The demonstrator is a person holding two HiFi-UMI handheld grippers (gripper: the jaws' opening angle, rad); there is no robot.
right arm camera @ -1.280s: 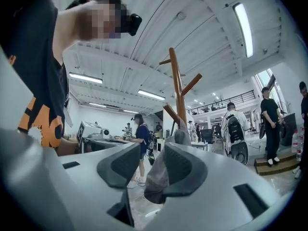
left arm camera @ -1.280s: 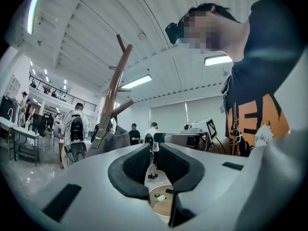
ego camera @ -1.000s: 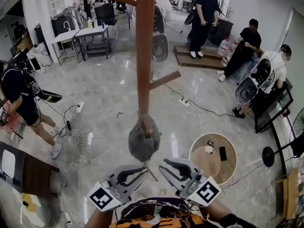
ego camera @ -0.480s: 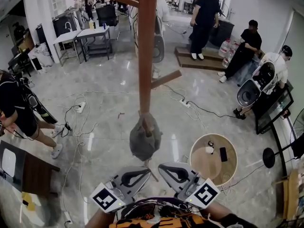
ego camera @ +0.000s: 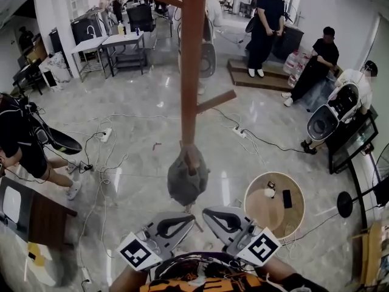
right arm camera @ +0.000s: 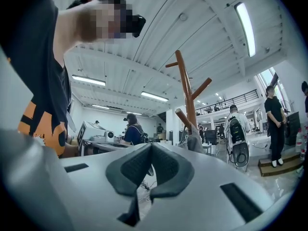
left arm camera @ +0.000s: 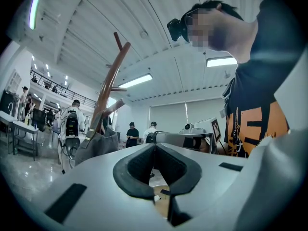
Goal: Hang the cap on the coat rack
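The grey cap (ego camera: 187, 178) hangs on a low peg of the brown coat rack (ego camera: 191, 59) — it looks like the job is done. The left tongs (ego camera: 185, 221) and the right tongs (ego camera: 211, 215) are both pressed together with nothing in them. They are close to the person and a little way from the cap. The best thing now is to move slowly and not bump the rack — the cap could slip off its peg.
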